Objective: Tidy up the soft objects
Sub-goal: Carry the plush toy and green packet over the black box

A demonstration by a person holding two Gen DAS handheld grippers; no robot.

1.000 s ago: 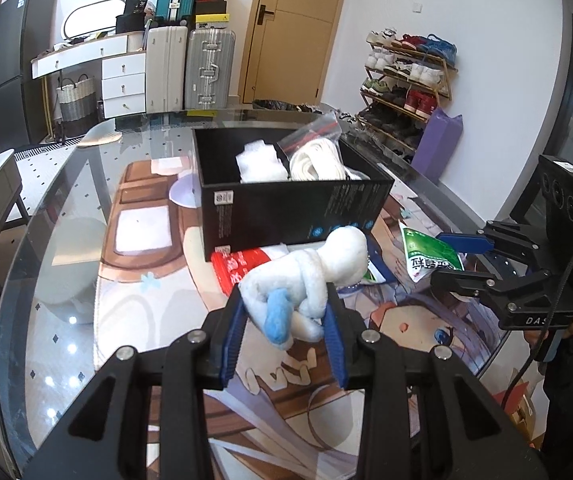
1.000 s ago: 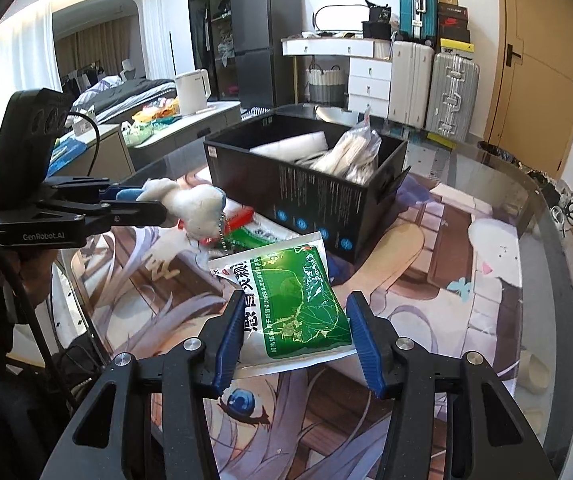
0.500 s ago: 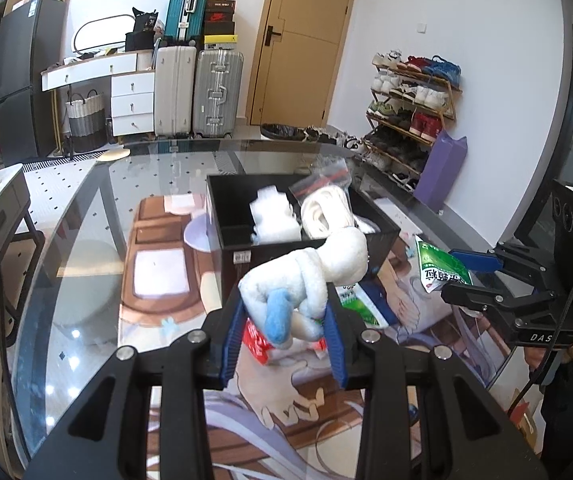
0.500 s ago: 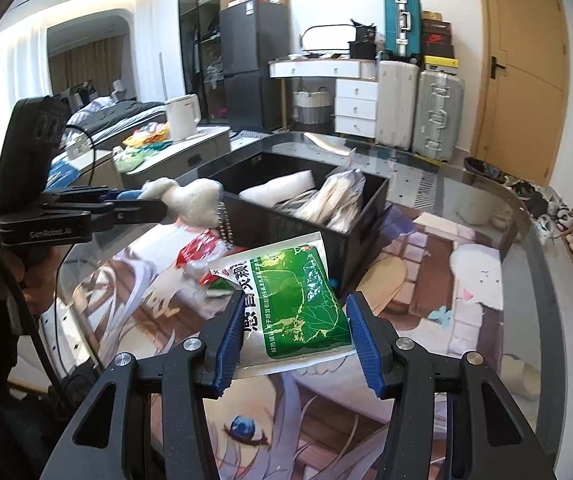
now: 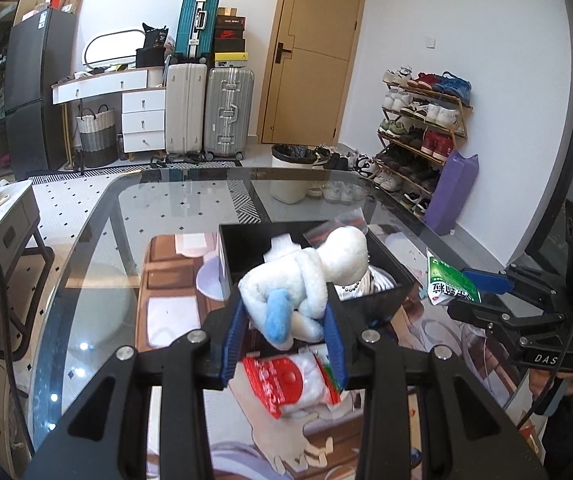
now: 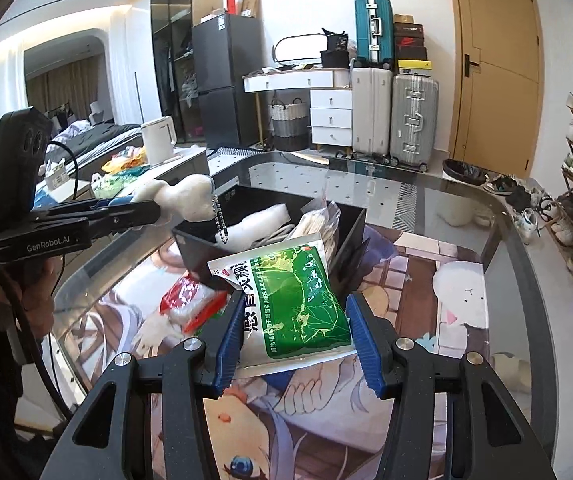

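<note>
Over glass table (image 5: 98, 248), left tool (image 5: 286, 328) pinches fluffy plush (image 5: 306, 280); right tool (image 6: 294, 336) clamps glossy packet (image 6: 290, 304).

White-and-blue plush toy (image 5: 306, 284) — green-and-white packet (image 6: 290, 304) — black box (image 6: 270, 216).

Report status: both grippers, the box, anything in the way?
Left gripper shut on plush toy. Right gripper shut on green packet. Black box open, part filled. Red packet lying before it.

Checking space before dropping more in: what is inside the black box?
In the black box: a white soft roll and a clear bag of pale items. Its floor is hidden.
</note>
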